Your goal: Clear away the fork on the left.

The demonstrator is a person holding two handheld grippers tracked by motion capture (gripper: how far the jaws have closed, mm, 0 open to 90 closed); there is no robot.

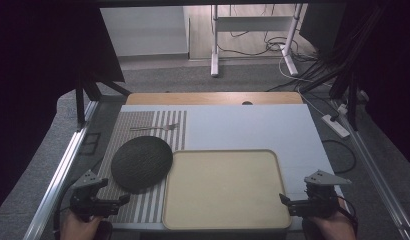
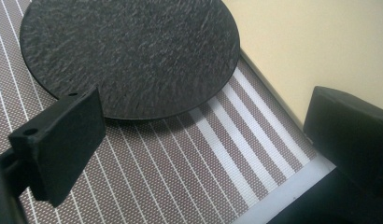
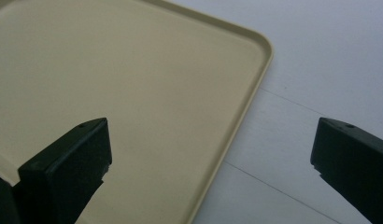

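Clutter is sparse on the table (image 1: 243, 125): a striped placemat (image 1: 143, 125) covers its left part, and a fork (image 1: 155, 128) lies across the mat's far end, well apart from both grippers. A cream tray (image 1: 225, 220) sits at the near middle, its surface bare, its left rim just beside the mat. Beyond the table, cables and a power strip (image 1: 335, 126) lie on the grey floor.

A dark round plate (image 1: 141, 163) rests on the placemat, its right edge reaching the tray's left rim; whether it overlaps the rim cannot be told. It is near-black with a rough, slate-like grain and a thin, flat edge. Nothing lies on it.

The left gripper (image 1: 124, 199) is held at the near left corner, just beside the plate's near edge; in the left gripper view its jaws stand wide apart with nothing between them, the plate (image 2: 129, 51) ahead and the tray (image 2: 311, 42) to one side. The right gripper (image 1: 284, 199) is at the tray's near right corner, jaws likewise spread wide and holding nothing, straddling the tray rim (image 3: 245, 107) above the table.
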